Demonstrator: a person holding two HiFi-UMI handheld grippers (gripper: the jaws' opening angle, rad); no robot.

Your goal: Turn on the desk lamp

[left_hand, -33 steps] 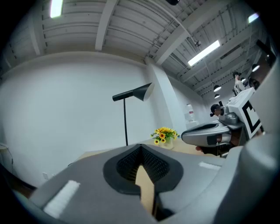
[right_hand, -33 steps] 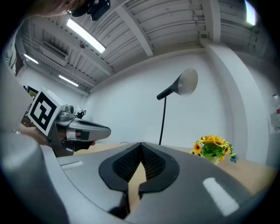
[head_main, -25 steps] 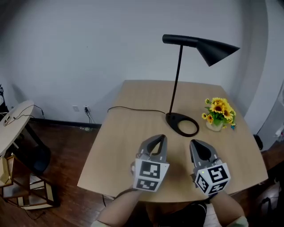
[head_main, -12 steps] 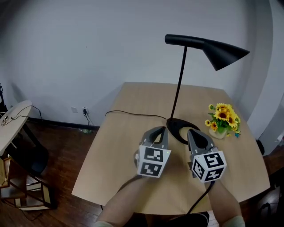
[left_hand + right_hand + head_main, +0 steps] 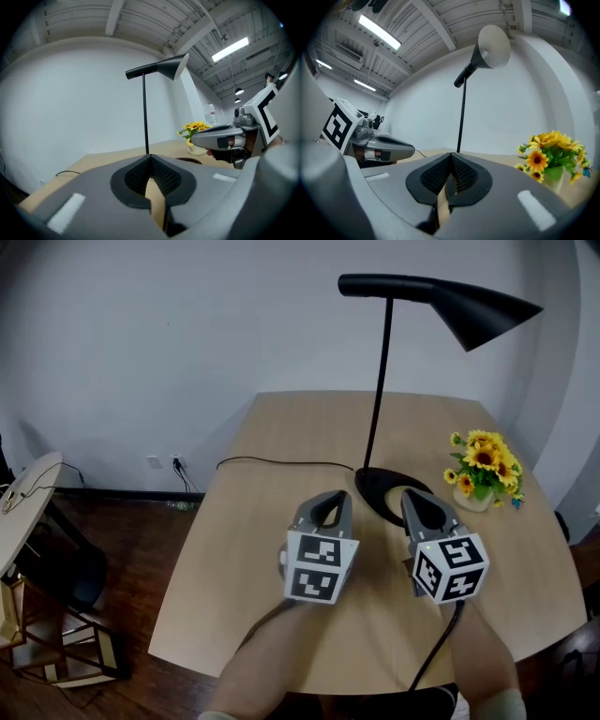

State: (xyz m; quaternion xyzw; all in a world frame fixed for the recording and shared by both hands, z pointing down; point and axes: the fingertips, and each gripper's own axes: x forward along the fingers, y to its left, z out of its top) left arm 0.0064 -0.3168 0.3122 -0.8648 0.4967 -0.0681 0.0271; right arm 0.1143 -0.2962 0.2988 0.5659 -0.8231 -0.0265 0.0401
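Note:
A black desk lamp [image 5: 380, 381] stands on the round wooden table [image 5: 272, 465], its thin pole rising from a flat ring base [image 5: 386, 495] to a cone shade [image 5: 487, 313] that points right and is unlit. Its black cord [image 5: 281, 463] runs left across the table. My left gripper [image 5: 328, 506] is shut and empty, just left of the base. My right gripper [image 5: 418, 503] is also shut and empty, at the base's near right edge. The lamp pole [image 5: 145, 119] shows straight ahead in the left gripper view, and the lamp pole [image 5: 461, 117] stands ahead in the right gripper view too.
A small pot of sunflowers [image 5: 483, 470] sits on the table right of the lamp base. A grey wall stands behind the table. On the dark wood floor at left are a second pale table [image 5: 23, 507] and a wooden frame [image 5: 66, 648].
Both grippers have moved forward toward the lamp base, the right one now reaching its near edge. The head view has shifted closer to the table.

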